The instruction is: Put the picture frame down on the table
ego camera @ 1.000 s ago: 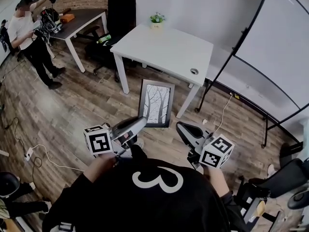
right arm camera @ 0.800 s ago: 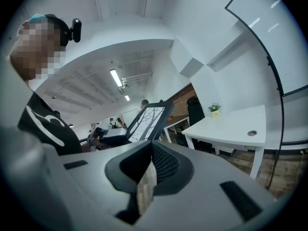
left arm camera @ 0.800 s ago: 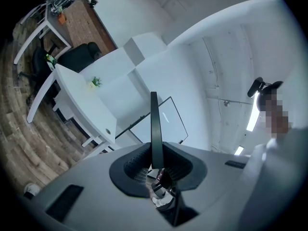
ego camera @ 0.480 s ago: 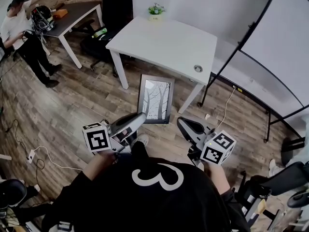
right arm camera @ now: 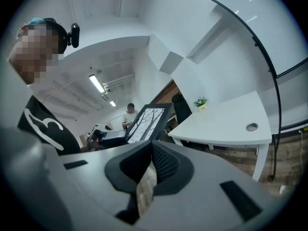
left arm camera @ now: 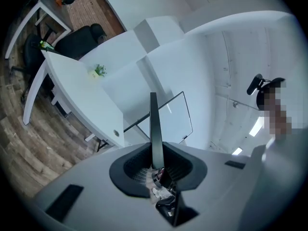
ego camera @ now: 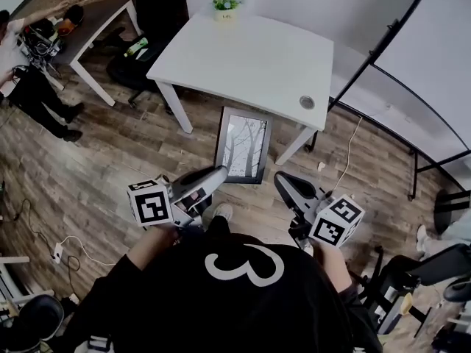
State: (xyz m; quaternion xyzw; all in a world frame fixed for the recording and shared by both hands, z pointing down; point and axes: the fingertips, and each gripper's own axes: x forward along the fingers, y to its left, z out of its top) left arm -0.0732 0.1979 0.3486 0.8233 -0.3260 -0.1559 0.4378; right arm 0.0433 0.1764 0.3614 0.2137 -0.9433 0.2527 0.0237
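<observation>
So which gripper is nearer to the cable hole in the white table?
Right. The right gripper is before the table corner with the cable hole; the left gripper, gripping the picture frame, is further left.

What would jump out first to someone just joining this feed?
A black-framed picture of bare trees is held in mid-air above the wooden plank floor, just in front of the white rectangular table. The left hand-held gripper is clamped on its lower left edge. The right hand-held gripper sits beside the lower right corner, and whether it grips is unclear.
</observation>
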